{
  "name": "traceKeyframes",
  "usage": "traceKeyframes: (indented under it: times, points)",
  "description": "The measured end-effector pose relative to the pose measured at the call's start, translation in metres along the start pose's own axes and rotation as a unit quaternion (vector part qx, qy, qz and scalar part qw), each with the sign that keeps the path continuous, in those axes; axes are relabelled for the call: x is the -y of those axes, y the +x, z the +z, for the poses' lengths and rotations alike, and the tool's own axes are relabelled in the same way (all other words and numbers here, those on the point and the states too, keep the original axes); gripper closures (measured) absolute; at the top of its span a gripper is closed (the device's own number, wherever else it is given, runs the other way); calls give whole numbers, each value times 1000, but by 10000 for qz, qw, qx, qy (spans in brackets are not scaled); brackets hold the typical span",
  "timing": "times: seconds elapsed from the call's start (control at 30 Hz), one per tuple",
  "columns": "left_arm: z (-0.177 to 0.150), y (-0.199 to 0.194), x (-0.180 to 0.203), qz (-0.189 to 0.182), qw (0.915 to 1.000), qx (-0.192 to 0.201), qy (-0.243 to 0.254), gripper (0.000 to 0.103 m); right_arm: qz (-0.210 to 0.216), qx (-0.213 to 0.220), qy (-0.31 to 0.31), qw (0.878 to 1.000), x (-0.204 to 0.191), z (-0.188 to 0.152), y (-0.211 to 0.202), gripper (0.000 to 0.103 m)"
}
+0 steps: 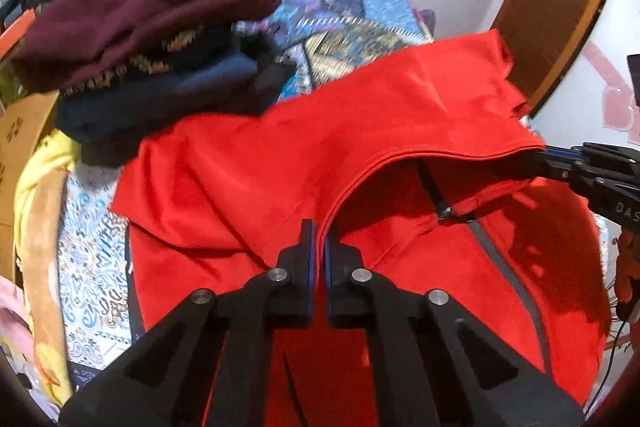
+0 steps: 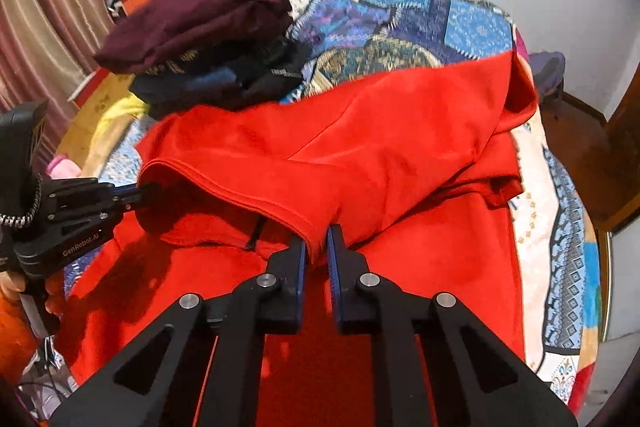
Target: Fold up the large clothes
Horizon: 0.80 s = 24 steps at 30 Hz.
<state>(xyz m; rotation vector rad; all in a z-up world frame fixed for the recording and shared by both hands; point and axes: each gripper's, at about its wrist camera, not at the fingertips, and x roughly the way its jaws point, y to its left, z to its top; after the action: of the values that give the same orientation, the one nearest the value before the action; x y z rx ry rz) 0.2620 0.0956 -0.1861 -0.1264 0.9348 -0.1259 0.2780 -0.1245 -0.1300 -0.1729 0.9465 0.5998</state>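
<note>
Patterned bedspread [image 2: 472, 23] beneath, left gripper [image 1: 319, 239] and right gripper [image 2: 317, 241] each pinch the red garment [image 2: 400, 131]'s hem, lifting it to fold.

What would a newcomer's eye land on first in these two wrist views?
The bright red garment spread across the patterned bedspread fills both views. Its hemmed edge is lifted and pinched at two points, by the left gripper and the right gripper, each shut on the cloth. Behind it, at the upper left, sits a pile of folded dark clothes topped by a maroon piece.
</note>
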Motion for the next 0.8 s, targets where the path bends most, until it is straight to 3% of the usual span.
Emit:
traceKeyframes:
  times: [0.17,0.4,0.53,0.63,0.7,0.8]
  points:
    - [-10,-23,-3,-71,9999,119,3,101,184,68,79,9998,-1,-9,-17,95]
    - [-40,13,-19,-259,9959,-767,-393,100,-112,-408,224,9989,7,-38,2,95]
    - [-50,15,-19,-230,9945,-922,-437,94,-285,-396,143,9987,7,-49,-1,94]
    - [-53,6,-20,-83,9955,-848,-427,94,-267,-433,135,9986,5,-50,-7,83]
    - [-54,-4,-23,-1,9962,-731,-475,94,-298,-318,186,9989,4,-52,-14,66]
    - [-55,-27,-29,223,9974,-443,-514,94,-443,-82,253,9987,3,-55,-29,52]
